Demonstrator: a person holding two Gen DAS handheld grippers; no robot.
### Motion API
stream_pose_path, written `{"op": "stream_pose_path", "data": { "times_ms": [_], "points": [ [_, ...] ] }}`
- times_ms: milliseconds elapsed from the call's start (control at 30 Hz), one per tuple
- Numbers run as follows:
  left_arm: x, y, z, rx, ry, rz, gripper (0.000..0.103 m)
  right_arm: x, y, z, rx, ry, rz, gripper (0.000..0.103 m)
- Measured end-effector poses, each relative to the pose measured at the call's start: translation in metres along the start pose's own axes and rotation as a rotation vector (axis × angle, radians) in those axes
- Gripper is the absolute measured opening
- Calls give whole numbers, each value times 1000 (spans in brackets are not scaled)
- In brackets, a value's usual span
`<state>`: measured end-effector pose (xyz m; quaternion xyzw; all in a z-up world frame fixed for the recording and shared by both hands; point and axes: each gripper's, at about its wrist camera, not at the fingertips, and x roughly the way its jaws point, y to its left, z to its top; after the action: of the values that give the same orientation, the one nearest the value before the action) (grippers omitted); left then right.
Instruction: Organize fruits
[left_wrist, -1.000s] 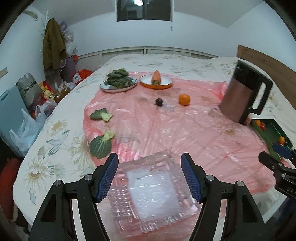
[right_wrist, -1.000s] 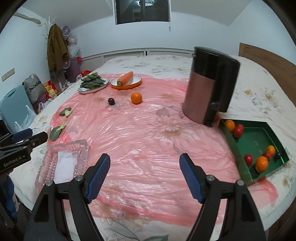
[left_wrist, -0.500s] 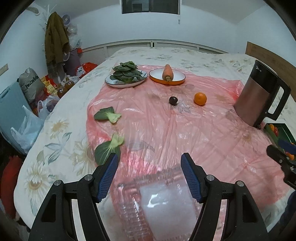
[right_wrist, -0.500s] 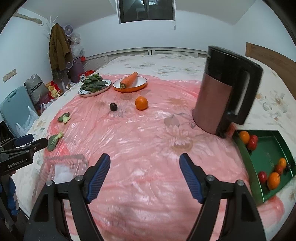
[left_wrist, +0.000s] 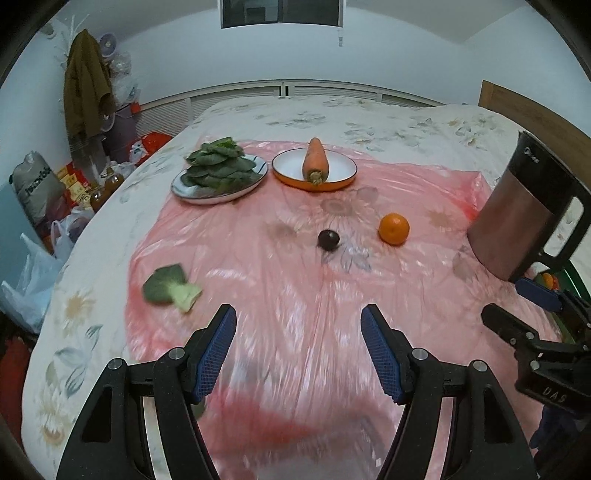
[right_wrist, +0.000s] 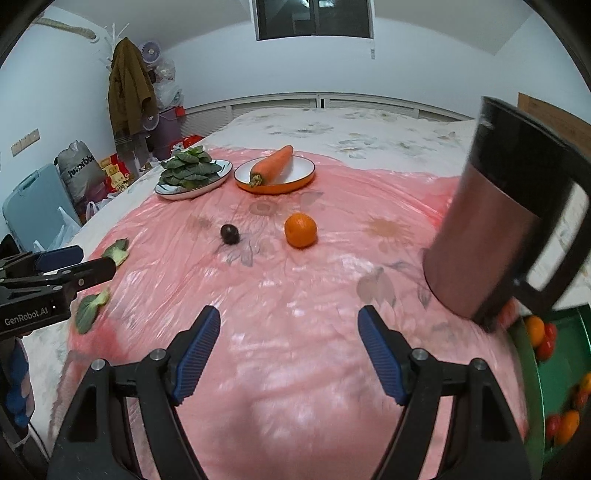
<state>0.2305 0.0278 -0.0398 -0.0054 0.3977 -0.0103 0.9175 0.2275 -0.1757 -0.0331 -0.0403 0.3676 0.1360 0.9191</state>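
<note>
An orange (left_wrist: 394, 229) (right_wrist: 300, 230) and a small dark round fruit (left_wrist: 328, 239) (right_wrist: 229, 233) lie loose on the pink plastic sheet (left_wrist: 303, 288), well ahead of both grippers. A green tray (right_wrist: 565, 354) at the right edge holds several orange and red fruits. My left gripper (left_wrist: 298, 350) hovers open over the sheet with nothing between its blue pads. My right gripper (right_wrist: 289, 350) is open and empty too; it also shows at the right edge of the left wrist view (left_wrist: 524, 314). In the right wrist view the left gripper (right_wrist: 74, 262) shows at the left edge.
A brown and black kettle (left_wrist: 528, 214) (right_wrist: 506, 229) stands at the right, next to the tray. At the back sit a plate of green leaves (left_wrist: 219, 173) and an orange-rimmed dish with a carrot (left_wrist: 315, 164). Loose greens (left_wrist: 171, 288) lie at the left. Bags crowd the floor beyond the bed's left edge.
Both grippers moved forward over the sheet toward the fruit. The clear glass dish under the left gripper has slid back out of sight. The jaws stayed as they were.
</note>
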Motion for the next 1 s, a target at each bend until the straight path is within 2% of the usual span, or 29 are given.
{"op": "stream_pose_path", "data": {
  "times_ms": [133, 233, 433, 633, 1000],
  "points": [
    [34, -3, 16, 11, 6, -12, 64, 30, -4, 11, -12, -6, 5, 103],
    [60, -3, 26, 6, 34, -27, 64, 59, -10, 22, -4, 5, 24, 103],
    [97, -8, 43, -8, 85, -43, 64, 92, -19, 43, 11, 46, 55, 103],
    [115, -14, 55, -16, 128, -45, 64, 111, -25, 63, 22, 106, 72, 103],
    [148, -27, 62, 98, 135, -41, 63, 147, -35, 81, 50, 130, 66, 103]
  ]
}}
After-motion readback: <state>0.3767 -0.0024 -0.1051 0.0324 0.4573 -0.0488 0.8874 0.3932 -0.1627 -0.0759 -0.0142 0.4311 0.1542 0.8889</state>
